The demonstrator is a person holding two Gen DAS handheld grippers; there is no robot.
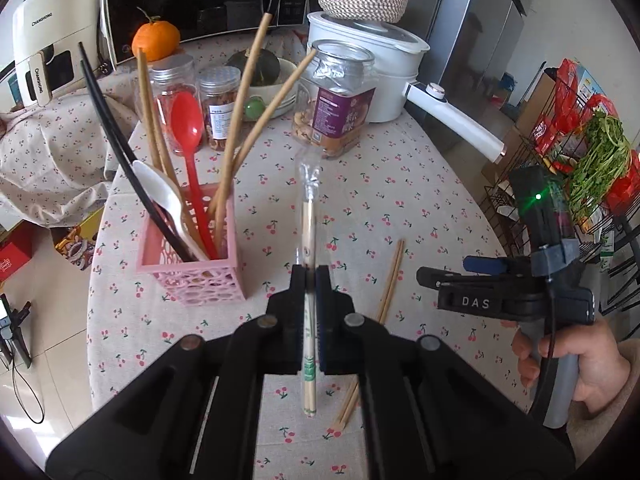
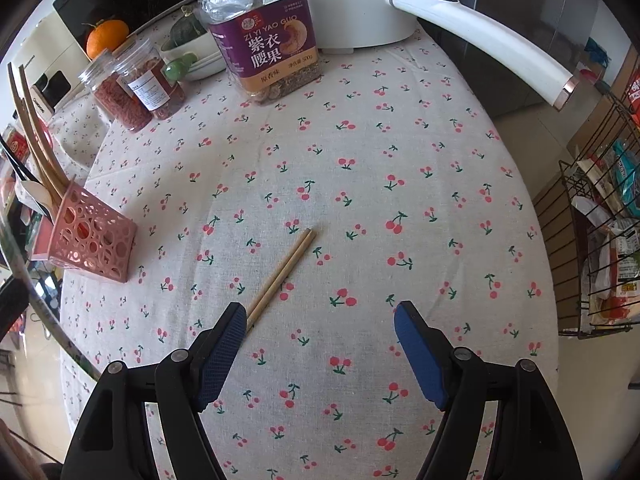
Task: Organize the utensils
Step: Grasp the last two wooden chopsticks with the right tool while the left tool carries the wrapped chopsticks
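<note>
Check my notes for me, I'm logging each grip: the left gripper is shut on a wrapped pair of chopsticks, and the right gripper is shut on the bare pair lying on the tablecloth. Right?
Half right. The left gripper is shut on the wrapped chopsticks. The right gripper is open and holds nothing: the right wrist view shows the bare chopsticks lying on the tablecloth, unheld beside one finger.

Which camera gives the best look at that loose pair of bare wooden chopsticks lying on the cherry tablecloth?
The right wrist view. There the bare chopsticks lie nearly whole on the tablecloth, only their near end behind a finger of the open right gripper. In the left wrist view the same pair is partly hidden behind the left gripper, shut on wrapped chopsticks.
</note>
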